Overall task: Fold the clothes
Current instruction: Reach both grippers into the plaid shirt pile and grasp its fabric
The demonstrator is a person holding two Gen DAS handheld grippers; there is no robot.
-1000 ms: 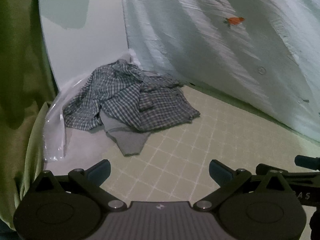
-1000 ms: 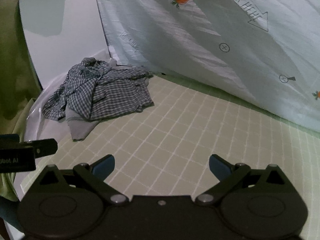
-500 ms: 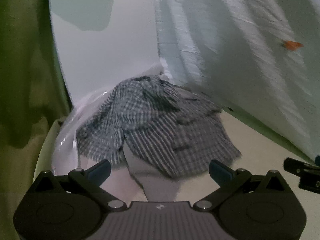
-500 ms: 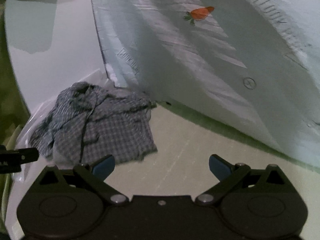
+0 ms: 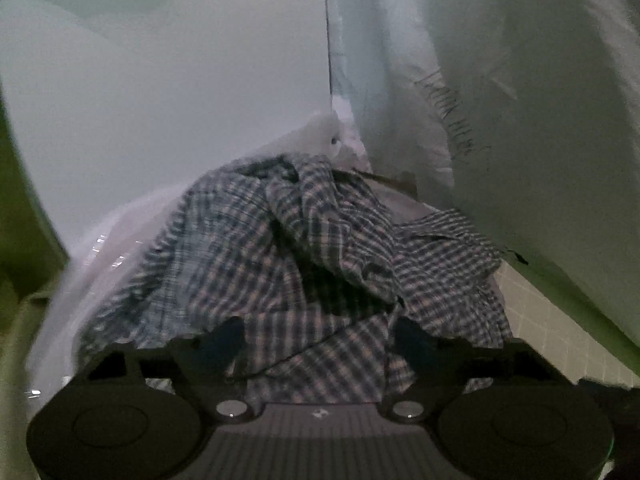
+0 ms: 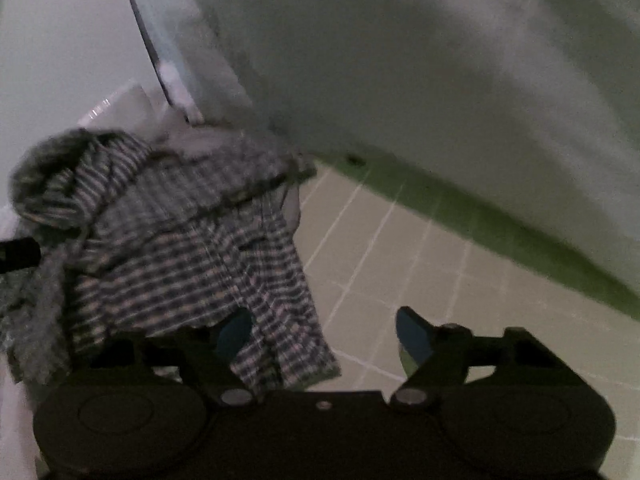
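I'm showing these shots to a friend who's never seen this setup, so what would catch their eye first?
First, the crumpled blue-and-white checked shirt, heaped in the corner where the pale wall meets the hanging pale printed sheet. Next, the open left gripper, its dark fingers right at the shirt's near edge, with cloth lying between them. In the right wrist view, the open right gripper straddles the shirt's lower corner over the beige grid-lined mat.
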